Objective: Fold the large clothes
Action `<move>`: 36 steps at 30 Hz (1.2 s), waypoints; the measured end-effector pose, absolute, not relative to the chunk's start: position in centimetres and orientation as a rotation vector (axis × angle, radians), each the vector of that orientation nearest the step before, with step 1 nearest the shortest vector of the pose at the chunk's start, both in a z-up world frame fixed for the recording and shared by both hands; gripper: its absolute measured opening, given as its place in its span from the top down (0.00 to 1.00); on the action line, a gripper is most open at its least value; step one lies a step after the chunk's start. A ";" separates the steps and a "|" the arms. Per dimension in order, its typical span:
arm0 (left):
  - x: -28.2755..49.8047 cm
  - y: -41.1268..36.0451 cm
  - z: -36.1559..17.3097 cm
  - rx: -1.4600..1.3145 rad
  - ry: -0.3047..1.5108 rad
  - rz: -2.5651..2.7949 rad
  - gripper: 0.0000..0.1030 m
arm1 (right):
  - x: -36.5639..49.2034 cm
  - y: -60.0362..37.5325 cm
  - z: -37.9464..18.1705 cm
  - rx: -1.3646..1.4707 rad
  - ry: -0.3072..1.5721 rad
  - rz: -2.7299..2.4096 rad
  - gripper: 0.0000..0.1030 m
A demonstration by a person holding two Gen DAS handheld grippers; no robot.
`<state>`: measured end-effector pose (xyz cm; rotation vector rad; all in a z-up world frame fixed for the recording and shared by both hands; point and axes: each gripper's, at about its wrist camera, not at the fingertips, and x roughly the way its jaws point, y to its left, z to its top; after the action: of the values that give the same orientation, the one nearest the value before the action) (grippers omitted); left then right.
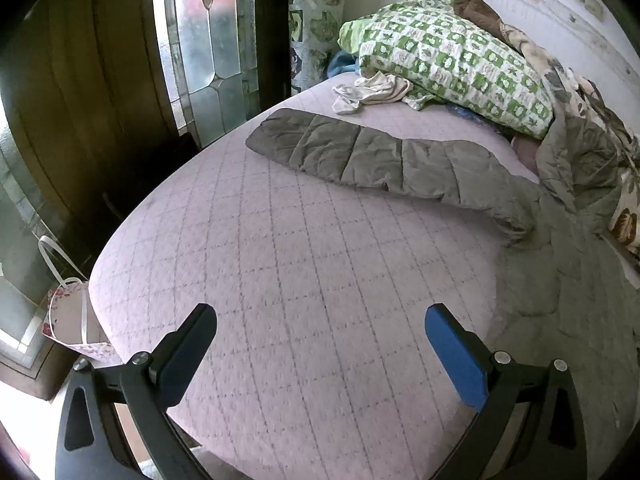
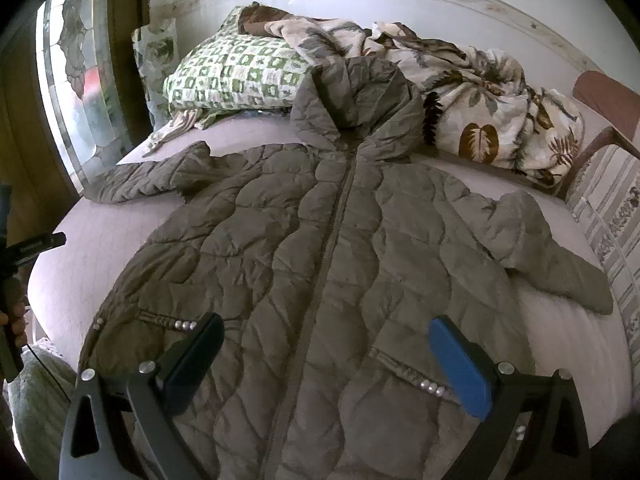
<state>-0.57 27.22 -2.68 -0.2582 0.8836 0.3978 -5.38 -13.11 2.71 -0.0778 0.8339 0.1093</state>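
Nearest the left wrist camera, the left gripper (image 1: 320,320) hangs with its jaws wide apart over bare pink quilted bed (image 1: 280,280), holding nothing. Farther off, one sleeve (image 1: 372,160) of the jacket lies stretched flat toward the left across the bed. Beyond it a green checked pillow (image 1: 452,60) sits at the far end with a small white cloth (image 1: 372,92) just beside it. A leaded glass door (image 1: 212,40) and dark wood frame stand on the left, and a paper bag (image 1: 68,316) sits on the floor near the bed's corner.

From the right wrist view, the right gripper (image 2: 326,336) is likewise spread open, empty, above the lower front of the jacket (image 2: 320,260). This grey-green quilted jacket lies face up, zipped, hood toward the far wall, both sleeves spread outward. A floral blanket (image 2: 480,112) is bunched along the far right, touching the hood. A hand (image 2: 16,316) holding the other gripper's handle shows at the left edge
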 end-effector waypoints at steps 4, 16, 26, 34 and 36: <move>0.6 28.1 -2.7 -0.261 0.888 0.389 0.00 | -4.4 -11.9 2.4 -0.096 0.847 0.126 0.00; 9.3 36.7 -3.8 -0.312 0.931 0.446 0.00 | 0.7 -7.0 1.8 -0.161 0.844 0.211 0.00; 16.1 44.2 -6.1 -0.469 0.940 0.519 0.00 | 4.9 -4.4 0.0 -0.186 0.866 0.237 0.00; 20.2 44.1 -9.5 -0.405 1.032 0.497 0.01 | 9.6 -3.0 -1.1 -0.241 0.884 0.244 0.00; 20.7 43.4 -9.8 -0.348 1.024 0.491 0.05 | 10.6 -2.5 -1.1 -0.242 0.887 0.251 0.00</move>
<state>20.66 43.43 -9.85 -0.3485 1.0238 0.4912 10.65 -2.51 -1.11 -0.2421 0.8870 0.2512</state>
